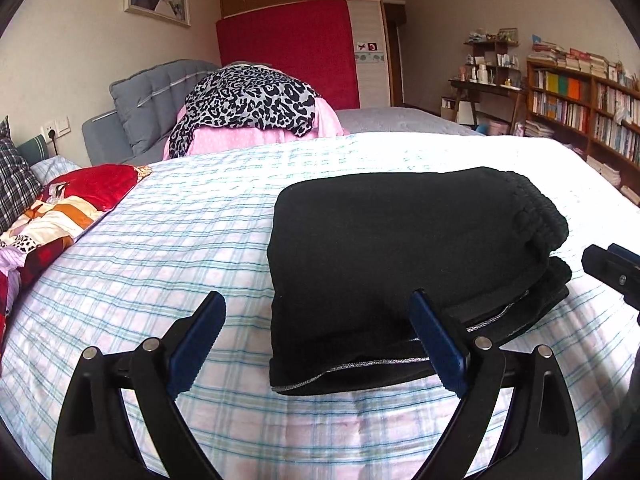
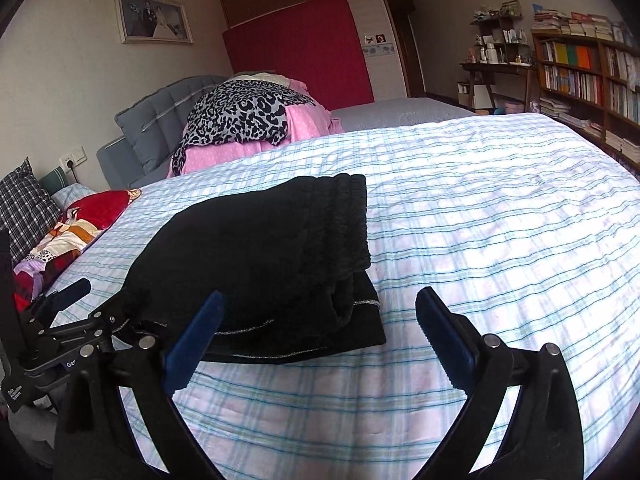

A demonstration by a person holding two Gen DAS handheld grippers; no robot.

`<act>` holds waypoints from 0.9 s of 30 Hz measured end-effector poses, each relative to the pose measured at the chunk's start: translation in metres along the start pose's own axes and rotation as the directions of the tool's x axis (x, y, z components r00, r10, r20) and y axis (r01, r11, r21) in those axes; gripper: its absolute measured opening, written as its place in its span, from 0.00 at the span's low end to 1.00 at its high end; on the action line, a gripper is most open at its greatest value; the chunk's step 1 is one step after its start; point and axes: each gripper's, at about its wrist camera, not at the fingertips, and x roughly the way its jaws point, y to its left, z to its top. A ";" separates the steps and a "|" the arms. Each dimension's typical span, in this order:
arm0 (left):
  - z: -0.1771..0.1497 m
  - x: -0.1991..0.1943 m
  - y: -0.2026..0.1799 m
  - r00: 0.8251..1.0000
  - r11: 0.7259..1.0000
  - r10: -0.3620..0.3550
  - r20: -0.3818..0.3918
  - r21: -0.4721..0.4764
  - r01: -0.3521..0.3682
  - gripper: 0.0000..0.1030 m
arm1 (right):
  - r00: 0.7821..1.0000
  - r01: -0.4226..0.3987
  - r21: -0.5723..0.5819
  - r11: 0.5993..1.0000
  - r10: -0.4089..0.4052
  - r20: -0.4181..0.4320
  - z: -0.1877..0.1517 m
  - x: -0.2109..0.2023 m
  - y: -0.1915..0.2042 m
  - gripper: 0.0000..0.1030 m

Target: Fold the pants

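Nearest the cameras, the left gripper (image 1: 316, 344) and the right gripper (image 2: 320, 338) are both standing with jaws wide and nothing clamped between them. Just beyond them, the black pants (image 1: 404, 256) are lying on the checked bedsheet (image 1: 168, 240) as a compact stack, elastic waistband on top. Judging by this, the folding is looking essentially finished; perhaps only tidying is remaining. The lower layers are hiding under the top fold, so their neatness is hard to judge.
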 end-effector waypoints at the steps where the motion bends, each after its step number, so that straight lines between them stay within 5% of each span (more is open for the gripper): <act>1: -0.001 -0.002 0.000 1.000 1.000 -0.004 0.002 -0.007 0.004 0.89 | 1.000 0.001 -0.008 1.000 -0.001 0.003 -0.001 -0.003 0.002 0.95; 10: -0.005 -0.012 -0.017 0.999 0.999 -0.025 0.026 0.047 0.024 0.90 | 0.999 0.038 -0.128 0.991 -0.034 0.030 -0.007 -0.009 0.026 0.97; 27: -0.011 -0.004 -0.019 1.000 0.997 -0.021 0.008 0.068 0.020 0.95 | 0.998 0.066 -0.185 0.981 -0.065 0.013 -0.009 0.001 0.042 0.97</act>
